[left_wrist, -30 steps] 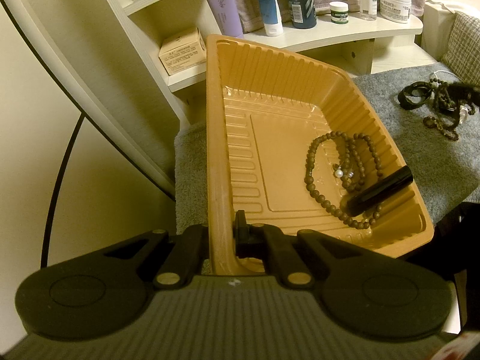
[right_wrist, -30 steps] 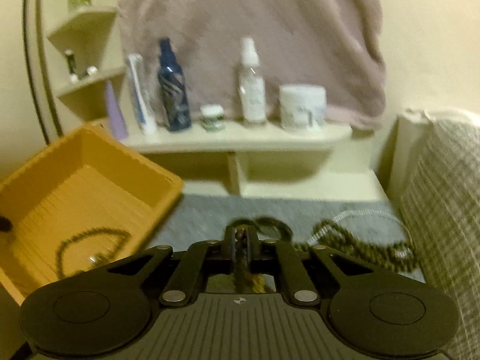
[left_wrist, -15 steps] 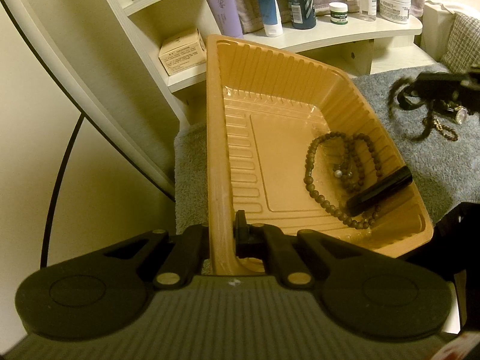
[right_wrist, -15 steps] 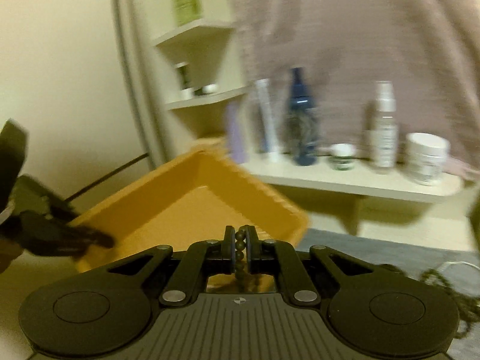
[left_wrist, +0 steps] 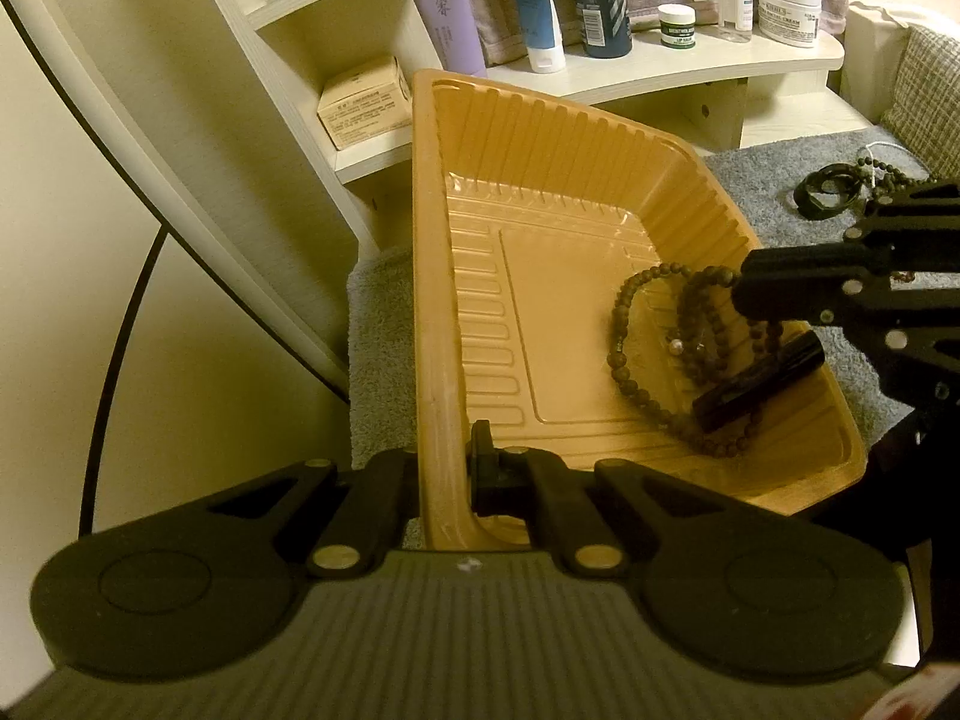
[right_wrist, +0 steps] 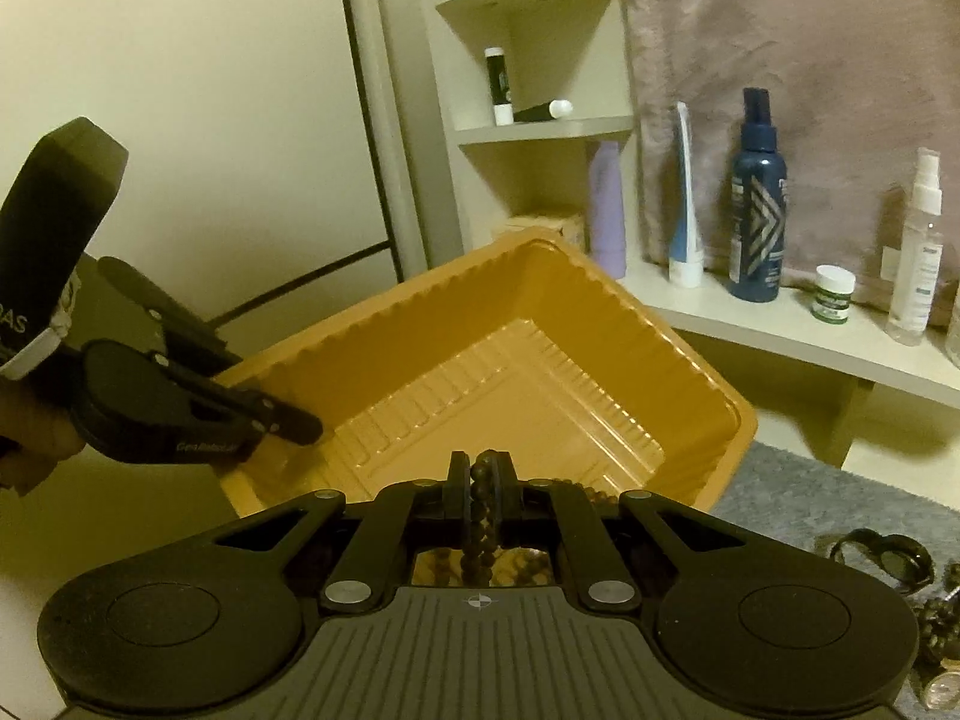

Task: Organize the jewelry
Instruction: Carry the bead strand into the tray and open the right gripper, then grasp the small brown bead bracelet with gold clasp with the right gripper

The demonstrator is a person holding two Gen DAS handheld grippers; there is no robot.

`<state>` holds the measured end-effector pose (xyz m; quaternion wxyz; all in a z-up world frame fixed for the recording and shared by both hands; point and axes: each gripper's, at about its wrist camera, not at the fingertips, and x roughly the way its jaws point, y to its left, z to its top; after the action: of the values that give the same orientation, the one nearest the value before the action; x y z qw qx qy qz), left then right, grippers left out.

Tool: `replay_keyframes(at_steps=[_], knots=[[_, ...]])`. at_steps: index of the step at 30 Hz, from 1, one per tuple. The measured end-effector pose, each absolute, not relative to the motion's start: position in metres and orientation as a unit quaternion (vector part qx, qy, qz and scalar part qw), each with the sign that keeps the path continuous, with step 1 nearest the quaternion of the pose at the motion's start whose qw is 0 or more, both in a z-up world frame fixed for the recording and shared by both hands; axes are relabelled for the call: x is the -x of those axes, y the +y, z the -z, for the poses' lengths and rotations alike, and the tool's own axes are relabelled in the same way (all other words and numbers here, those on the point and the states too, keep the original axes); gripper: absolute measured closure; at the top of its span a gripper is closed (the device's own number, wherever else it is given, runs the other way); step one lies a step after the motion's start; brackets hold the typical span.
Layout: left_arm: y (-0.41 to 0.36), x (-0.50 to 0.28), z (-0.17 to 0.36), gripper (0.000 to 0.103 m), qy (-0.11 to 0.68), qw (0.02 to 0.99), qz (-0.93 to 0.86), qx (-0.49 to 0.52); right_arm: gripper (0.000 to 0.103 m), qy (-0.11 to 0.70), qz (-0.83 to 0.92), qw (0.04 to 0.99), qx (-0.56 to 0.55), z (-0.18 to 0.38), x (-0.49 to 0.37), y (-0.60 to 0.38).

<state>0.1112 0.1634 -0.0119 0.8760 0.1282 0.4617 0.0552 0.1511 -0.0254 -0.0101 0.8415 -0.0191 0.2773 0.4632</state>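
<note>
Right gripper [right_wrist: 480, 468] has carried a bead strand [right_wrist: 478, 531] over the orange tray [left_wrist: 600, 138].
Its jaws pinch the beads at lower centre, ready to drop; left gripper [left_wrist: 444, 474] stays clamped on the tray wall.

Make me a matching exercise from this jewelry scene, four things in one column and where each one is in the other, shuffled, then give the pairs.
Things:
1. bead strand
2. orange tray
3. black tube
4. black ring

Places:
A. lying on the gray mat, outside the tray
B. pinched between the fingers of the right gripper
C. lying in the tray on top of a beaded necklace
D. its rim clamped by the left gripper

Pairs: 1-B, 2-D, 3-C, 4-A
</note>
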Motion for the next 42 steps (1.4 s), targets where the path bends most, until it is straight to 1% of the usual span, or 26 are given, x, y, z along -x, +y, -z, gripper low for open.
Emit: replay_keyframes(at_steps=[4, 8, 12, 16, 21, 32, 42], knots=[[0.163, -0.111, 0.012, 0.101, 0.462, 0.876, -0.055, -0.128, 0.096, 0.272, -0.464, 0.842, 0.025, 0.010, -0.150, -0.025], [0.163, -0.112, 0.012, 0.101, 0.462, 0.876, -0.056, -0.128, 0.094, 0.245, -0.461, 0.852, 0.040, 0.006, -0.144, -0.027], [0.163, -0.111, 0.012, 0.101, 0.462, 0.876, -0.056, -0.128, 0.085, 0.247, -0.436, 0.865, 0.025, 0.006, -0.149, -0.041], [0.163, -0.111, 0.012, 0.101, 0.462, 0.876, -0.056, -0.128, 0.081, 0.251, -0.396, 0.883, 0.020, 0.010, -0.152, -0.064], [0.163, -0.111, 0.012, 0.101, 0.462, 0.876, -0.055, -0.127, 0.080, 0.268, -0.338, 0.902, 0.030, 0.027, -0.154, -0.098], [0.163, -0.111, 0.011, 0.101, 0.461, 0.877, -0.055, -0.127, 0.079, 0.333, -0.225, 0.915, 0.044, 0.068, -0.157, -0.171], [0.163, -0.110, 0.011, 0.101, 0.461, 0.877, -0.056, -0.126, 0.079, 0.347, -0.218, 0.910, 0.058, 0.084, -0.166, -0.176]])
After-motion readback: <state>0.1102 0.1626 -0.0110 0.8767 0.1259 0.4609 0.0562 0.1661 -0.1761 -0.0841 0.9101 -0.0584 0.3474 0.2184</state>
